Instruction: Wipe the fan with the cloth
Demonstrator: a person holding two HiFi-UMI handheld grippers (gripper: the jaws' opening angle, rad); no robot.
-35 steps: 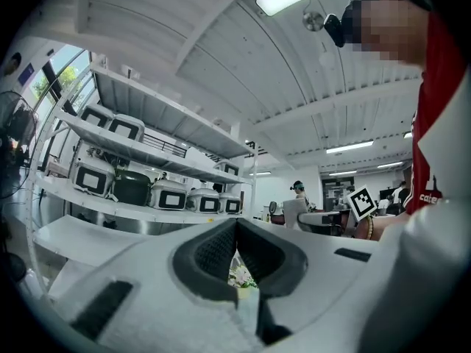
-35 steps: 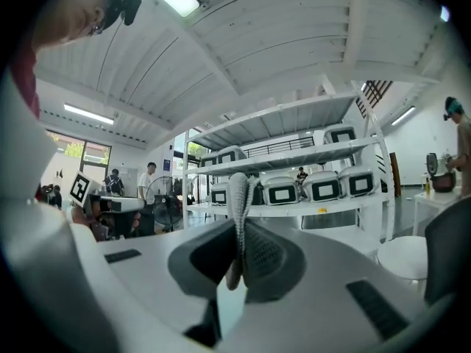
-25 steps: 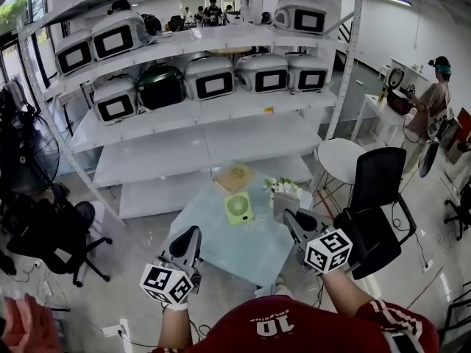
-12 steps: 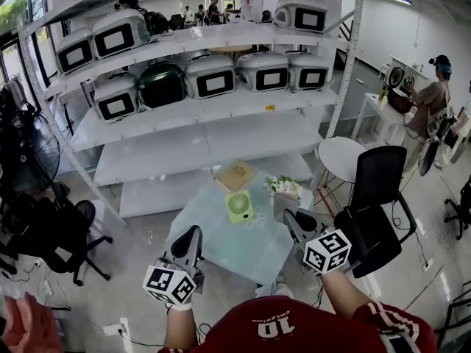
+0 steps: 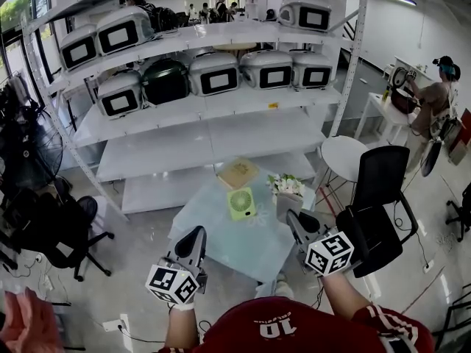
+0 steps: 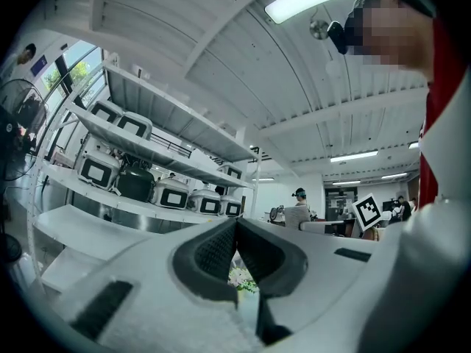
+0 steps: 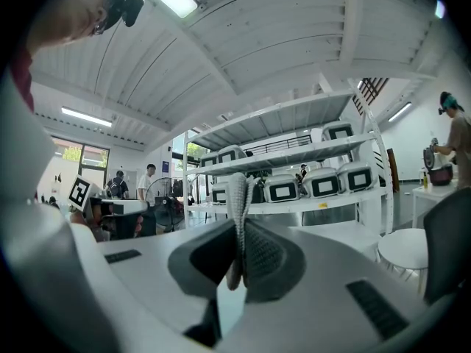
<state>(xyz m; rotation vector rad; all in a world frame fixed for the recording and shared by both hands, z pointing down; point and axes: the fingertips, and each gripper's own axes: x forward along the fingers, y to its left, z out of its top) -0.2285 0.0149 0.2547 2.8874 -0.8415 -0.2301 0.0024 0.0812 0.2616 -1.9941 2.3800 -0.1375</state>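
Your left gripper [image 5: 194,238] hangs at the near left corner of the table [image 5: 235,247]. In the left gripper view its jaws are pressed together at the tips with nothing between them. Only a narrow gap shows lower down, and a bit of the flowers [image 5: 287,185] can be seen through it.

Your right gripper [image 7: 238,235] is clenched on the cloth [image 7: 236,191]. The cloth is a grey knitted strip pinched between the pads, and it stands up past the jaw tips. In the head view this gripper sits at the table's near right edge, just left of the black chair [image 5: 379,190]. The cloth is too small to make out from there.

The fan [image 5: 239,203] is small and green. It stands on the far middle of the table with its round grille tilted up towards you. It is well apart from both grippers and neither tool touches it. The flowers stand just to its right and a flat brown box [image 5: 237,173] lies just behind it. White shelves [image 5: 206,134] rise beyond the table.
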